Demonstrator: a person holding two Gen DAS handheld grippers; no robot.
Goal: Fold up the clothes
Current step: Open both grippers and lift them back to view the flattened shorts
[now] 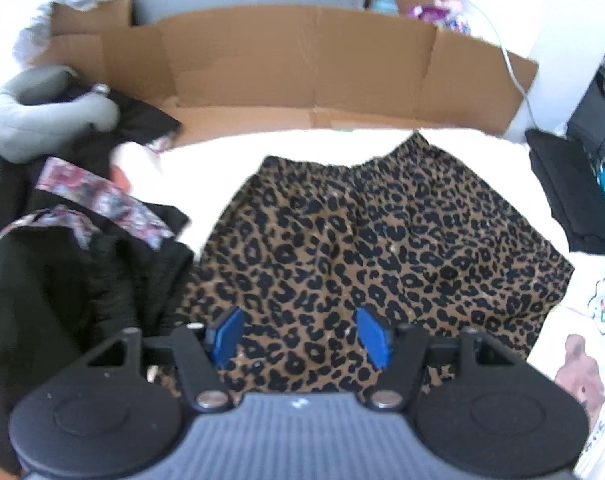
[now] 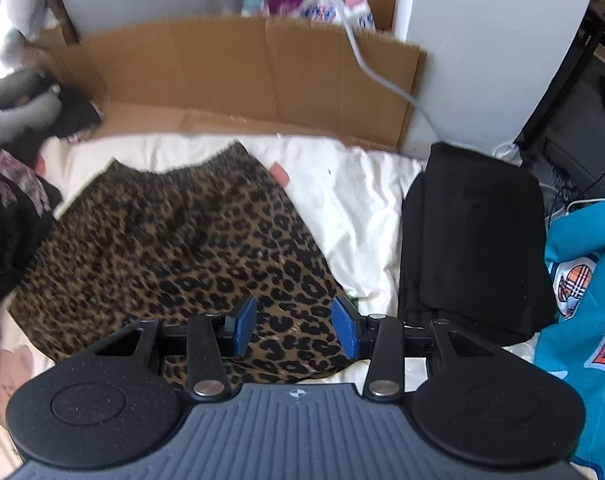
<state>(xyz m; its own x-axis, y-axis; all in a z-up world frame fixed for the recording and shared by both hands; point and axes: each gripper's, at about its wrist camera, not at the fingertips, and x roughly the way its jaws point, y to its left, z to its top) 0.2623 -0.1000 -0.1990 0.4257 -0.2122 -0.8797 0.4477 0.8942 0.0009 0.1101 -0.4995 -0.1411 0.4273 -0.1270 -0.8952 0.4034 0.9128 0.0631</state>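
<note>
Just under both tools lies the leopard-print skirt (image 1: 366, 248), spread flat on the white bedsheet (image 2: 342, 200) with its hem nearest and its gathered waistband at the far end. The left hand-held gripper (image 1: 300, 336) hangs over the near hem, a little left of the garment's middle, its blue pads wide apart and holding nothing. The right hand-held gripper (image 2: 294, 330) hangs over the skirt's near right corner, jaws likewise spread and empty. Whether either pad touches the cloth cannot be told.

As I judge it, this skirt has been laid out but no fold has been made in it yet; it shows its full length and width. Just right of the right hand-held gripper sits a black garment (image 2: 470, 240) in a neat, squared stack, which looks already folded. To the left of the left hand-held gripper lies a loose heap of dark clothes (image 1: 74, 280) with a floral-patterned band, seemingly still waiting.

The heap's edge overlaps the skirt's left side and could catch during a fold. On the far right, a teal printed top (image 2: 582, 300) lies beyond the black stack. Further off, a grey neck pillow (image 1: 42, 120) rests at the far left, and a cardboard sheet (image 1: 302, 68) stands behind the bed, with a white cable (image 2: 374, 64) hanging across it.
</note>
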